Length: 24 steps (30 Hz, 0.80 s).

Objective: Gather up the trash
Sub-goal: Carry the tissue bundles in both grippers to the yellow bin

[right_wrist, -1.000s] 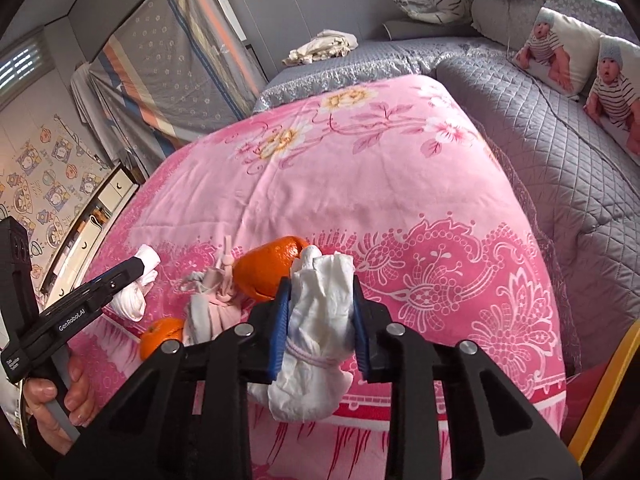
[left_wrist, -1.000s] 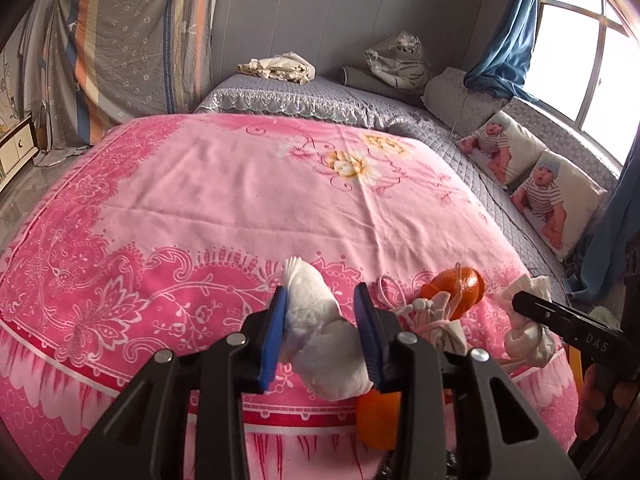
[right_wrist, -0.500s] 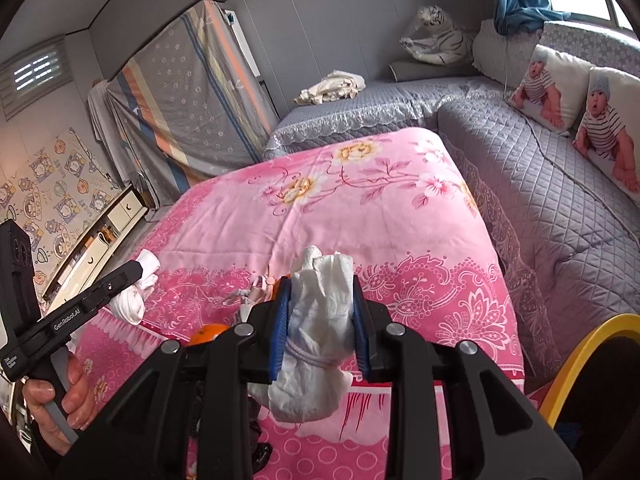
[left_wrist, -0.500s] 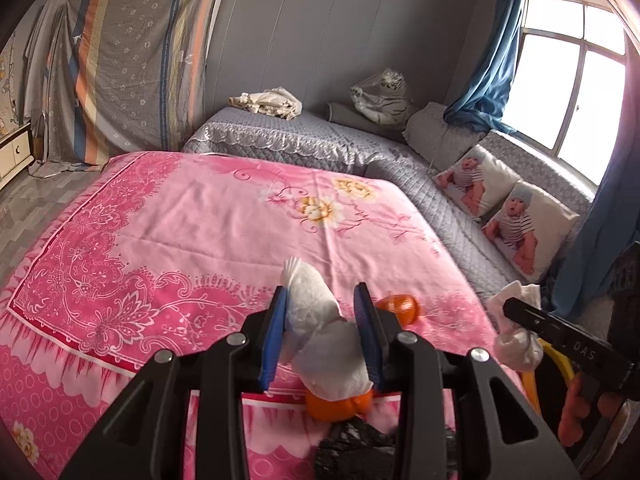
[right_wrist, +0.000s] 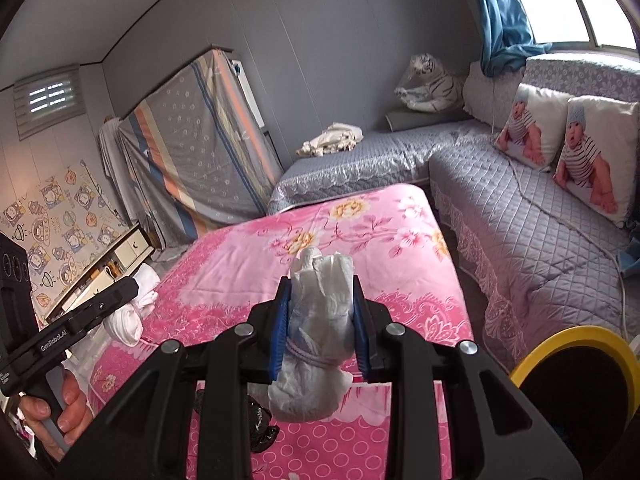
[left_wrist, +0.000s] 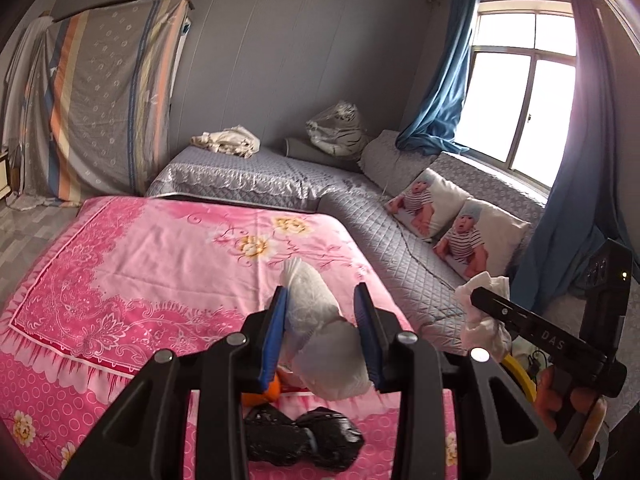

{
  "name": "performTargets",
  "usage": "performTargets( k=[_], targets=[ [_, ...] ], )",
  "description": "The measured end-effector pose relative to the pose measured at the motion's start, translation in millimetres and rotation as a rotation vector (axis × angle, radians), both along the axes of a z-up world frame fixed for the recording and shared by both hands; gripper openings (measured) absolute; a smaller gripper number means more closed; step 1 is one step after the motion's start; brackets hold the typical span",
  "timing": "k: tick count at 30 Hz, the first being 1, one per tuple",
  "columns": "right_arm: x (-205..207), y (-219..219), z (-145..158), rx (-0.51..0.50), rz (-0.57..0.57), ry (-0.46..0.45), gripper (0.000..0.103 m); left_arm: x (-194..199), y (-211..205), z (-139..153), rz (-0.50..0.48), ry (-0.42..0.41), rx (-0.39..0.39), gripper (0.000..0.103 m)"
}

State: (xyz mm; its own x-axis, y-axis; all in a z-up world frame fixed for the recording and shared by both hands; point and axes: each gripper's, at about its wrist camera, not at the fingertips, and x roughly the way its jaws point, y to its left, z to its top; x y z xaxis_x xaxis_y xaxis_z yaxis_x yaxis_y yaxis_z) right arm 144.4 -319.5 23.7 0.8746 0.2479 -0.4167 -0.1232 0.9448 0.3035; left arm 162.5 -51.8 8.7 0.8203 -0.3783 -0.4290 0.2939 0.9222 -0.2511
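My left gripper (left_wrist: 320, 300) is shut on a crumpled white wad (left_wrist: 320, 336), held in the air over the near end of the pink bed cover (left_wrist: 160, 260). My right gripper (right_wrist: 320, 286) is shut on a white bundle (right_wrist: 316, 320) tied with a pink string, also lifted above the pink bed cover (right_wrist: 360, 240). Each view shows the other gripper too: the right gripper (left_wrist: 480, 304) with its white bundle (left_wrist: 480, 324) at the right, the left gripper (right_wrist: 132, 286) with its white wad (right_wrist: 128, 316) at the left. An orange (left_wrist: 262, 394) peeks out under the left fingers.
A yellow-rimmed bin (right_wrist: 576, 340) stands low at the right, and its yellow-rimmed edge (left_wrist: 520, 376) shows beside the right hand. A black plastic bag (left_wrist: 300, 436) lies below the bed's near edge. Grey quilted sofas (right_wrist: 520, 220) with baby-print cushions line the far and right sides.
Both grippers have risen and drawn back from the bed with their white bundles still gripped. The oranges and pink rag dropped low or out of view. The black bag and yellow bin came into view.
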Motion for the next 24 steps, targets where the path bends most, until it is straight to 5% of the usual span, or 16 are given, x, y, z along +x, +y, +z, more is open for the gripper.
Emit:
performTargets(
  k=[12, 24],
  targets=[
    [-56, -35, 29, -0.022, -0.099, -0.132, 0.026, -40, -43, 32, -0.076, -0.105, 0.002, 0.032],
    [-87, -100, 19, -0.005, -0.256, -0.134, 0.026, -48, -102, 32, -0.195, -0.128, 0.025, 0.032]
  ],
)
